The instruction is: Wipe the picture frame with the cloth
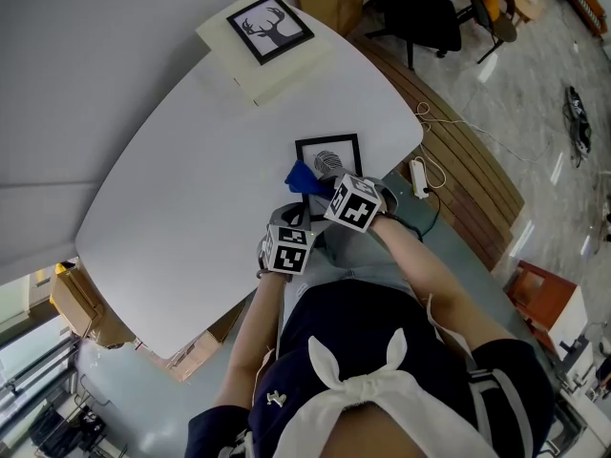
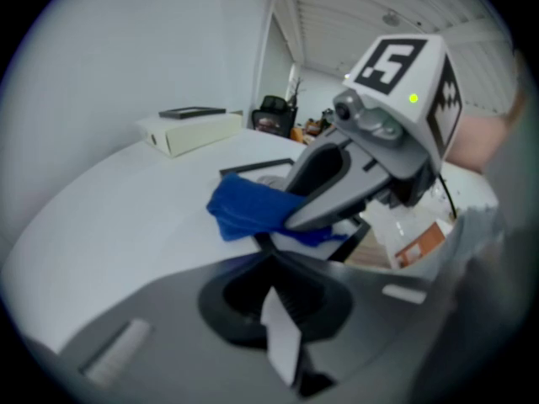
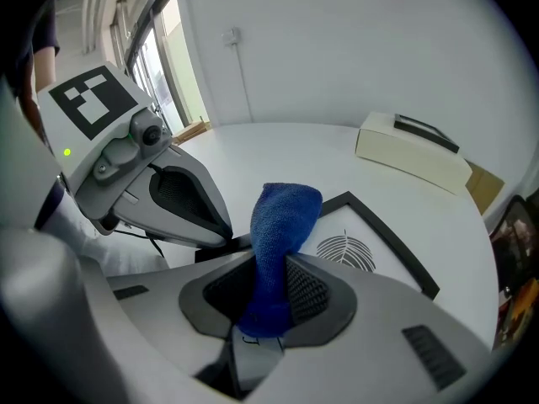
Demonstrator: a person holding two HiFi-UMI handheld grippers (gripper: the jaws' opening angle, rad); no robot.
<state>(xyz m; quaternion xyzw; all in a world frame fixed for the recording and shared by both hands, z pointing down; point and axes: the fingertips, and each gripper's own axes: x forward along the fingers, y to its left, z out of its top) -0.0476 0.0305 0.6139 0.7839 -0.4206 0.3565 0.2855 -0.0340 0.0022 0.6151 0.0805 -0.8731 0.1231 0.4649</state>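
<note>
My right gripper (image 3: 271, 297) is clamped on the blue cloth (image 3: 282, 217), poised just over the picture frame (image 3: 337, 224). My left gripper (image 2: 271, 297), jaws drawn together, sits at the frame's near corner. I'd press the cloth flat, then sweep across the frame.

This looks like an office or lab workroom: a large white rounded table (image 1: 191, 160) fills the middle of the head view; black office chairs (image 1: 420, 8) stand at the top edge on a polished pale floor (image 1: 535, 93). Cardboard boxes (image 1: 81, 303) sit at lower left; a power strip (image 1: 418, 175) with its cable lies at the table's right edge; tall windows (image 3: 160, 49) line the upper left of the right gripper view.
</note>
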